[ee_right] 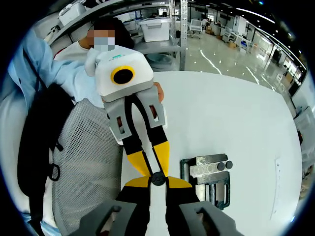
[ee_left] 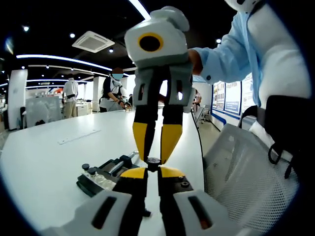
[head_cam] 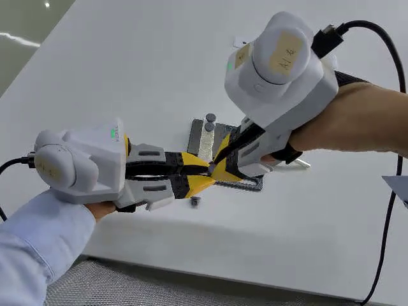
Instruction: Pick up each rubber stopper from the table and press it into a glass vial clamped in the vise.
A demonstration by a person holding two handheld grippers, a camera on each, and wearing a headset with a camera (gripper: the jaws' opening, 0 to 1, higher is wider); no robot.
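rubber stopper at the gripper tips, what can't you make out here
- Which one grips the rubber stopper: left gripper and right gripper tips both meet on it, both gripper views.
- Head view: yellow fingertips cover nearly all of it.
- Glass vials in the vise: too small to count.

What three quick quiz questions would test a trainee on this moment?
1. True or false: the left gripper and right gripper are far apart.
2. The rubber stopper is: A) on the floor; B) in the air where the two grippers meet; C) inside a drawer.
3. How many dark stoppers already top vials in the vise?
Key: 1 false; 2 B; 3 two.
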